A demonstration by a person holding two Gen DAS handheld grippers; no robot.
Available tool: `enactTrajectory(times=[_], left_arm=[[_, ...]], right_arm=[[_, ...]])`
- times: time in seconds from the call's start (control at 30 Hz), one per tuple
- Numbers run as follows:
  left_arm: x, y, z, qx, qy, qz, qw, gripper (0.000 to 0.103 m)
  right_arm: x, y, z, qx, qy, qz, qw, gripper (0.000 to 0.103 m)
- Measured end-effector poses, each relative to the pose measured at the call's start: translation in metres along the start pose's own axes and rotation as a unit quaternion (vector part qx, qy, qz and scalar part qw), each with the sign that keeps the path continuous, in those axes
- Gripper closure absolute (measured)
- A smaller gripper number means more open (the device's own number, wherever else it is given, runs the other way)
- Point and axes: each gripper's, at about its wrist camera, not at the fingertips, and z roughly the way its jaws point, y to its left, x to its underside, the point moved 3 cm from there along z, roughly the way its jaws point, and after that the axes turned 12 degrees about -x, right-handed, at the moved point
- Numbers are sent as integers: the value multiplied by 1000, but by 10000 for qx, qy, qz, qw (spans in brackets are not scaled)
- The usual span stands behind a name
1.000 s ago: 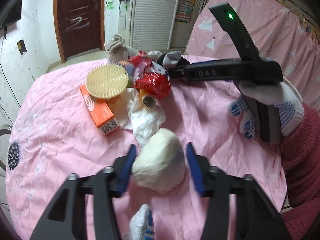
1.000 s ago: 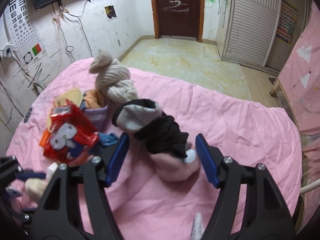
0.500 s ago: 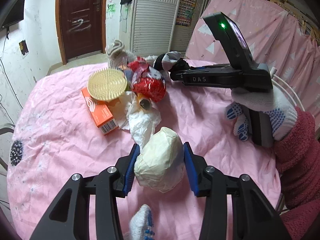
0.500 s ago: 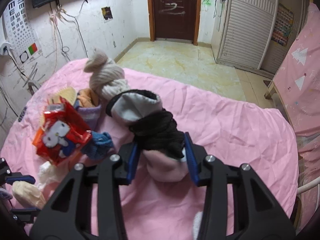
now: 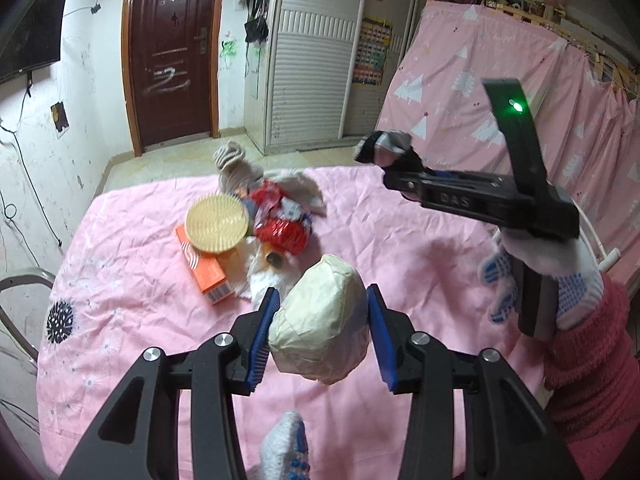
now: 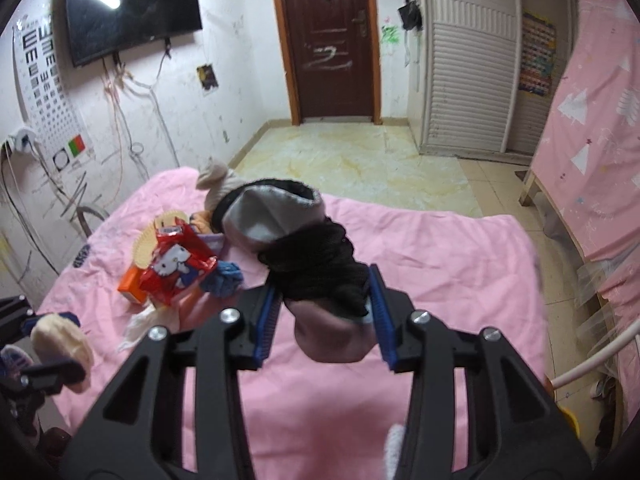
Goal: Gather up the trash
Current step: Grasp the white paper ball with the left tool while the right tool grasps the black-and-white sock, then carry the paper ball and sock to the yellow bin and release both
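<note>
**Both grippers loaded above the pink table**

Left wrist view: my left gripper [image 5: 322,330] is clamped on a cream paper wad [image 5: 320,320], its blue pads pressing both sides, and the wad hangs clear of the pink tablecloth [image 5: 132,300]. Beyond it a pile sits on the cloth: a round straw-coloured brush [image 5: 217,222] on top of an orange box [image 5: 204,270], a red snack wrapper [image 5: 282,226] just beside them, white crumpled tissue [image 5: 260,280] below it, and a beige knotted sock [image 5: 236,168] at the back. To the right, my gloved right hand [image 5: 548,276] holds the right gripper [image 5: 394,160] above the table with a dark sock bundle [image 5: 386,146] at its tip.

Right wrist view: my right gripper's jaws have just been closing and now squeeze the sock bundle [image 6: 316,264], black knit over a pinkish toe with a grey cuff, held off the cloth. The red wrapper [image 6: 176,268], a blue scrap [image 6: 226,278] and the orange box [image 6: 130,286] lie to the left. At the far left edge, the cream wad [image 6: 60,342] shows in the left gripper.
</note>
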Motion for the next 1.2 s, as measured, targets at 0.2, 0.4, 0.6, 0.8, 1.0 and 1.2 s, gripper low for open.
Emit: enactTrajectory(times=[0.2,0.4,0.6,0.8,1.0,1.2], left_arm=[[-13,-22,-8,129,-228,37,9997,68],[-25,-53,-6,298,-317,182,9989,68],[-38,-86,-5,524,-359,354,9974,68],[-49,-130,0,785,-378,593,9944,68],[-54,-174,16,1047,-273,875,9903,68],[-55,-215,27,1156,-236,1230,9854,68]], right_arm=[[10,-23,-42,179,-345,228,9990,63],[25,-47,-75,412,-574,460,9964,63],[44,-79,-108,661,-782,778,9917,63],[70,-112,-134,927,-872,1120,9855,63],[100,-143,-152,1166,-901,1445,9785,63],[126,-168,-160,1340,-829,1746,9719,62]])
